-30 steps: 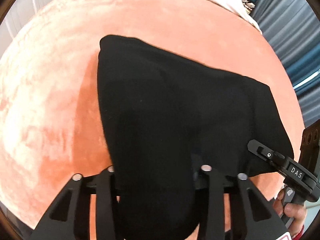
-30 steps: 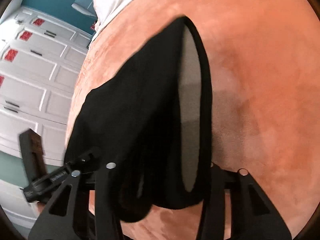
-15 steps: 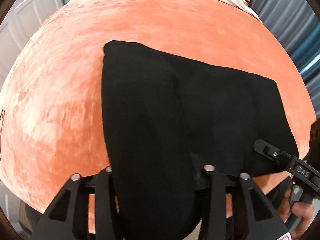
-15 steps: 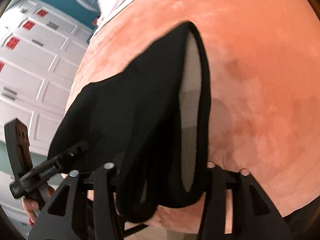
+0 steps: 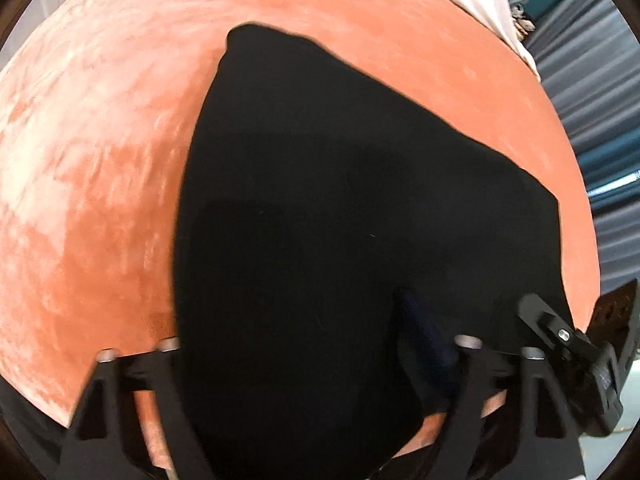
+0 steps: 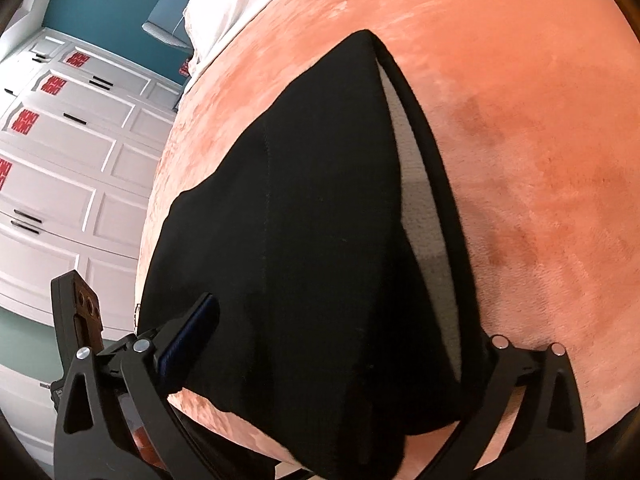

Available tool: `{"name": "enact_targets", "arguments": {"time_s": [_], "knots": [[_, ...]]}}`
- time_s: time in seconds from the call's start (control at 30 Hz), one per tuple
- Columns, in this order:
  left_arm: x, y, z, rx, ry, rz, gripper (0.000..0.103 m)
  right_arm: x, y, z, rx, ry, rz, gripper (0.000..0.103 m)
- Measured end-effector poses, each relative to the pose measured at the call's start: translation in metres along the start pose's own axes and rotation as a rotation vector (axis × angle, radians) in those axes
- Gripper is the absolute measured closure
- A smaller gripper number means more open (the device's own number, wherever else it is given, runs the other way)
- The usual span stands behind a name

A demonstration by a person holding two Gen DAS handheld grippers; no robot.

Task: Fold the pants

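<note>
The black pants lie folded on the orange velvet bed cover. In the left wrist view the near edge of the cloth lies between the spread fingers of my left gripper, which is open. In the right wrist view the pants show a grey lining strip along the right edge. My right gripper is open too, its fingers wide on either side of the cloth's near edge. The right gripper's body shows at the left wrist view's lower right, and the left gripper's body at the right wrist view's lower left.
A white sheet covers the far end of the bed. White panelled cupboard doors stand to the left of the bed. Grey-blue curtains hang on the right. The near edge of the bed runs just under the grippers.
Both grippers have opened wide and let go of the pants. The cloth now lies flatter on the cover, with its near edge dropped between the fingers.
</note>
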State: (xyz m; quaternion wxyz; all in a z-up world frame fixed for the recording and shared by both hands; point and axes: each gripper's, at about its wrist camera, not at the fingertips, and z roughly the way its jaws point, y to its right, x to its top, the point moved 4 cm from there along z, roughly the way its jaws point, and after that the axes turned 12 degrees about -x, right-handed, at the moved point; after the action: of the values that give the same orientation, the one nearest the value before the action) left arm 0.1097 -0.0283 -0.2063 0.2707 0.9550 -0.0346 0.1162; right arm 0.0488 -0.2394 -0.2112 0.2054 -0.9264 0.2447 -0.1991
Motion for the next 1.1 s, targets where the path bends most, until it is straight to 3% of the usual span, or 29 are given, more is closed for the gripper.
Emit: {"name": "enact_targets", "arguments": {"time_s": [0.03,0.07,0.13,0.17,0.27,0.57,0.8,1.1], "knots": [[0.001,0.005,-0.004,0.002,0.003,0.024,0.057,-0.001,0.000,0.001,-0.028,-0.004,0.001,0.021],[0.000,0.010,-0.006,0.005,0.005,0.042,0.061,-0.001,0.003,0.000,-0.060,-0.003,0.003,0.030],[0.000,0.022,-0.014,0.026,0.012,0.079,0.068,-0.002,0.009,-0.004,0.004,-0.016,0.047,0.055],[0.000,0.028,-0.018,0.039,0.017,0.093,0.069,-0.003,0.008,-0.006,0.018,-0.019,0.059,0.059],[0.002,0.039,-0.031,0.063,0.044,0.130,0.072,-0.004,-0.005,-0.019,-0.018,0.018,0.005,0.063],[0.003,0.073,-0.081,0.062,0.090,0.207,0.074,-0.010,-0.028,-0.068,0.028,0.053,-0.035,0.065],[-0.018,0.080,-0.112,0.087,0.103,0.260,0.074,-0.028,-0.042,-0.098,0.049,0.063,-0.081,0.065],[-0.028,0.078,-0.132,0.053,0.079,0.231,0.074,-0.044,-0.059,-0.127,0.034,0.058,-0.163,0.065]]}}
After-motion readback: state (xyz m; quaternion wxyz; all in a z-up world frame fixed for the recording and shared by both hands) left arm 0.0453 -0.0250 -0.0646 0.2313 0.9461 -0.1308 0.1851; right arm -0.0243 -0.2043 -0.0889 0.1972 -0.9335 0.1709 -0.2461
